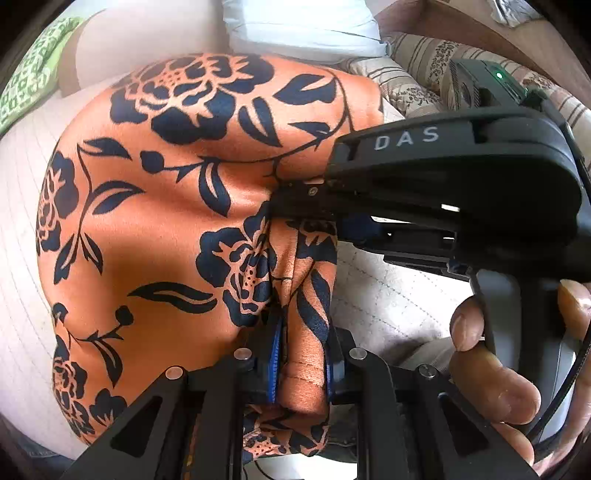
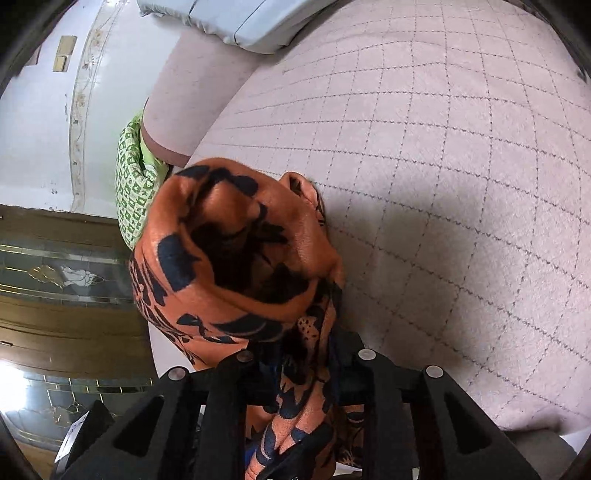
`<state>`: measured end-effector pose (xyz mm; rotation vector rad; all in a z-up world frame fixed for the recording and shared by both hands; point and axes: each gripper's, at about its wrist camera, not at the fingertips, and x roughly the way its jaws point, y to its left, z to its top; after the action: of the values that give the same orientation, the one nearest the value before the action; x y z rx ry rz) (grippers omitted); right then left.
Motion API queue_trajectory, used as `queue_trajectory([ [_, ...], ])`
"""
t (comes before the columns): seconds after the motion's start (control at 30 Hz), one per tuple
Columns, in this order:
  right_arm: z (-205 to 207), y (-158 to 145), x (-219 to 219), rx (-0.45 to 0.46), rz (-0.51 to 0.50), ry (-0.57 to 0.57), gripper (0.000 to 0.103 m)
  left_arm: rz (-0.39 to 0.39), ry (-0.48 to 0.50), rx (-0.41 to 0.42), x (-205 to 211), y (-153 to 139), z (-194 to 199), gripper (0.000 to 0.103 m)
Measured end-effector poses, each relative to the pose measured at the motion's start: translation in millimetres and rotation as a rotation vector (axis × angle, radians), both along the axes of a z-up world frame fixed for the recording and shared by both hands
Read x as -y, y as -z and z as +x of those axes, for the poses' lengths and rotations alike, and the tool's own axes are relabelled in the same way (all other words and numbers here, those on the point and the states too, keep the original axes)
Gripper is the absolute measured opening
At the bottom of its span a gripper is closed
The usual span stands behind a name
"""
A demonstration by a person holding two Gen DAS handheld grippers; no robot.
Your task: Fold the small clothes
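Observation:
An orange garment (image 1: 166,221) printed with dark blue flowers lies spread over a pale quilted bed cover (image 1: 388,295). In the left wrist view its hemmed edge is bunched between the blue pads of my left gripper (image 1: 303,354), which is shut on it. My right gripper (image 1: 284,206), black and held by a person's hand (image 1: 491,380), comes in from the right and pinches the same garment close by. In the right wrist view the garment (image 2: 229,258) bulges in a rolled heap ahead of the right gripper (image 2: 306,354), with a fold caught between its fingers.
A green patterned cloth (image 1: 29,85) lies at the far left edge of the bed. A white padded item (image 1: 295,26) sits beyond the garment, and striped floral bedding (image 1: 417,66) lies at the upper right. A wooden cabinet with glass doors (image 2: 55,277) stands beside the bed. Quilted cover (image 2: 443,184) stretches to the right.

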<state>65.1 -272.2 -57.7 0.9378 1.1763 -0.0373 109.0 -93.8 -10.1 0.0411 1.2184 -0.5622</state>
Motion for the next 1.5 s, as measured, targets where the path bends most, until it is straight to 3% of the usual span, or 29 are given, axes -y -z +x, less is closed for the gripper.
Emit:
queue_trajectory([
  [0.17, -6.0, -4.3, -2.1, 0.019, -0.031, -0.01, 0.024, -0.022, -0.017, 0.009, -13.1, -20.6, -14.6, 0.025],
  [0.27, -8.4, -7.6, -2.9, 0.03, -0.039, 0.001, 0.025, -0.083, 0.008, 0.007, -29.9, -36.5, -26.6, 0.031],
  [0.37, -13.1, -8.1, -5.6, 0.008, -0.081, 0.021, 0.039, -0.174, 0.011, 0.004, -62.2, -58.5, -34.6, 0.037],
  [0.4, -14.4, -8.5, -7.5, -0.008, -0.111, 0.027, 0.044, -0.201, -0.007, 0.009, -76.7, -65.1, -35.0, 0.044],
  [0.47, -16.7, -13.0, -9.7, -0.009, -0.147, 0.035, 0.044, -0.226, -0.074, 0.026, -106.1, -73.3, -31.2, 0.051],
  [0.7, -37.9, -59.9, -24.0, 0.112, -0.333, 0.068, 0.057, -0.241, -0.269, 0.026, -191.3, -65.6, 20.2, 0.051],
  [0.8, -32.3, -77.8, -32.2, 0.129, -0.395, 0.015, 0.061, -0.249, -0.236, 0.056, -195.4, -72.5, 49.0, 0.051],
  [0.83, -28.4, -82.3, -34.0, 0.118, -0.432, -0.001, 0.07, -0.249, -0.205, 0.073, -191.4, -77.9, 59.4, 0.051],
  [0.93, -2.3, -85.6, -32.3, 0.062, -0.493, -0.041, 0.07, -0.25, -0.076, 0.133, -166.3, -96.2, 91.0, 0.051],
  [1.0, 9.3, -82.8, -32.6, 0.067, -0.485, -0.047, 0.066, -0.202, 0.028, 0.188, -141.4, -104.9, 102.2, 0.051],
  [1.07, 12.0, -67.2, -31.8, 0.064, -0.467, -0.06, 0.055, -0.154, 0.18, 0.23, -109.9, -103.7, 109.7, 0.055],
  [1.1, 11.8, -56.1, -30.4, 0.044, -0.451, -0.061, 0.041, -0.147, 0.229, 0.225, -100.4, -96.5, 117.1, 0.058],
  [1.13, 12.8, -43.7, -29.7, 0.004, -0.428, -0.067, 0.021, -0.152, 0.285, 0.197, -88.4, -87.1, 124.1, 0.06],
  [1.2, 18.0, -24.6, -30.5, -0.077, -0.41, -0.099, 0.009, -0.149, 0.354, 0.08, -72.1, -60.4, 141.3, 0.062],
  [1.33, 19.2, -16.6, -34.6, -0.121, -0.448, -0.141, 0.009, -0.215, 0.372, -0.043, -84.3, -30.4, 162.0, 0.063],
  [1.43, 19.8, -13.9, -36.1, -0.124, -0.423, -0.163, 0.009, -0.327, 0.33, -0.158, -112.9, -19.1, 176.8, 0.062],
  [1.5, 21.5, -16.3, -43.1, -0.111, -0.42, -0.196, 0.009, -0.397, 0.31, -0.169, -133.1, -15.6, 179.1, 0.061],
])
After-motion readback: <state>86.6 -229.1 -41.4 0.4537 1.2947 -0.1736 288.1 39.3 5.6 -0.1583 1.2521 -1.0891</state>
